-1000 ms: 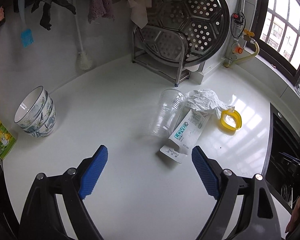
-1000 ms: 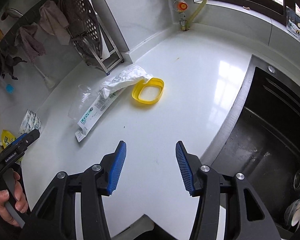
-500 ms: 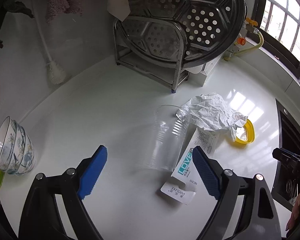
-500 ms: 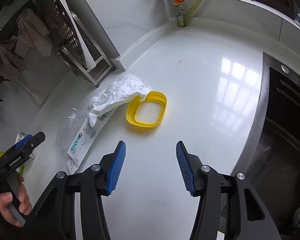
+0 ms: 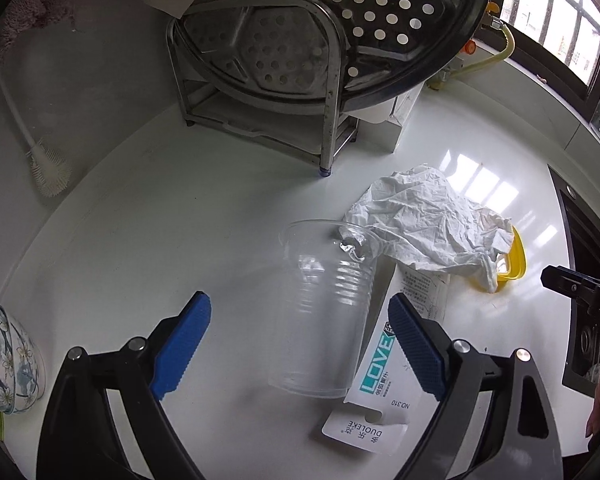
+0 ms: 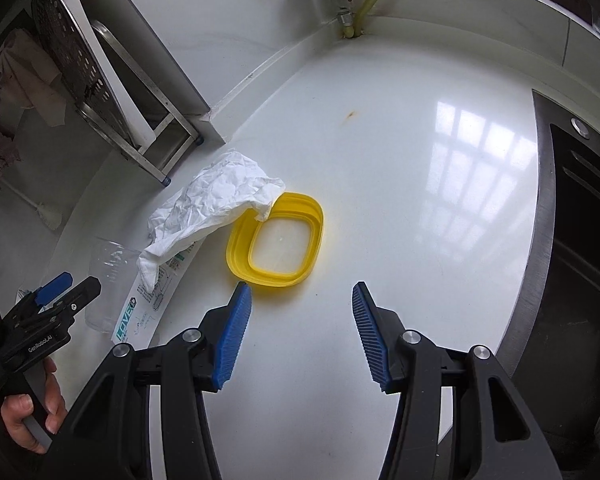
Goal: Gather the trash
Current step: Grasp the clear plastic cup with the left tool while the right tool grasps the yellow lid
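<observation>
On the white counter lies a small heap of trash, and I describe everything relative to the clear plastic cup. The cup lies on its side, mouth toward the steel rack at the wall. Touching its rim on the window side is a crumpled white paper. Along the same side of the cup lies a flat package with the word LOVE, partly under the paper. Beyond the paper, further from the cup, sits a yellow lid; one corner of the paper hangs over its edge.

The left gripper is wide open, with the cup's body between its blue pads but not touched. The right gripper is open too and empty, its left pad just beside the near edge of the yellow lid.

I judge the cup to be very light, thin and slippery; a hard squeeze would crush it or make it jump out. A gentle hold across the ribbed middle, where the wall is stiffer, seems best. The paper is soft and can be pinched anywhere. The package is flat on the counter, so an edge must be lifted first. The lid looks stiff; its raised rim is the place to take.
</observation>
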Motion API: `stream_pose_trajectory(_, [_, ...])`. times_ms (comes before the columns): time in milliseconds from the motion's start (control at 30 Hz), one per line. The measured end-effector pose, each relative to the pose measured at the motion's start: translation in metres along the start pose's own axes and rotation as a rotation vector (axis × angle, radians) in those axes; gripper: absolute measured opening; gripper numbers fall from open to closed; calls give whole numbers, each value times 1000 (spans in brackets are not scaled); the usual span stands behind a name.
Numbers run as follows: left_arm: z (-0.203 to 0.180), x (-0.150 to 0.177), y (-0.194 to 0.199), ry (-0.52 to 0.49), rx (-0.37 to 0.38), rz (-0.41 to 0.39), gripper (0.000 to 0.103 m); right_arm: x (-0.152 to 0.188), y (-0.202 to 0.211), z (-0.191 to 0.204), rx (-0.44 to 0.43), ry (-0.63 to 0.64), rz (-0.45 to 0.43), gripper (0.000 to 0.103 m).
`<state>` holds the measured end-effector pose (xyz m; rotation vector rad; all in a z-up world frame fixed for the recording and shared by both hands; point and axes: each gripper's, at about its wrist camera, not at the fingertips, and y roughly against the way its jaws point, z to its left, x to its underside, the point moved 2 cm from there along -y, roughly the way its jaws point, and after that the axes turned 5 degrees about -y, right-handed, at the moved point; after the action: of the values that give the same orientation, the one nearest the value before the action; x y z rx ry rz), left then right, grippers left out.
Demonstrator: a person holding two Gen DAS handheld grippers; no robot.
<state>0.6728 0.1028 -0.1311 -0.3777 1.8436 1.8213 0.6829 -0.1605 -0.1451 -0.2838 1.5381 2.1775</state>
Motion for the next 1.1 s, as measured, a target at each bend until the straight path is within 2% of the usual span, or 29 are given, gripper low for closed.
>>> stream_pose_trajectory(267, [2, 1, -19, -21, -11, 29, 89, -7, -14, -3, 12, -11, 18, 51])
stream_pose_trajectory(433, [5, 0, -27, -5, -19, 22, 88, -11, -19, 0, 13, -6, 22, 51])
stream_pose_trajectory(533, [7, -1, -30, 14, -3, 23, 80, -13, -21, 2, 13, -5, 21, 51])
stream_pose_trajectory(667, [7, -1, -39, 21, 3, 47, 59, -16, -22, 2, 15, -9, 19, 51])
stream_pose_trajectory(867, [7, 1, -39, 37, 21, 41, 54, -18, -25, 3, 14, -10, 28, 51])
stream_pose_trajectory(1100, [6, 2, -24, 42, 10, 17, 54, -21, -34, -2, 38, -38, 42, 51])
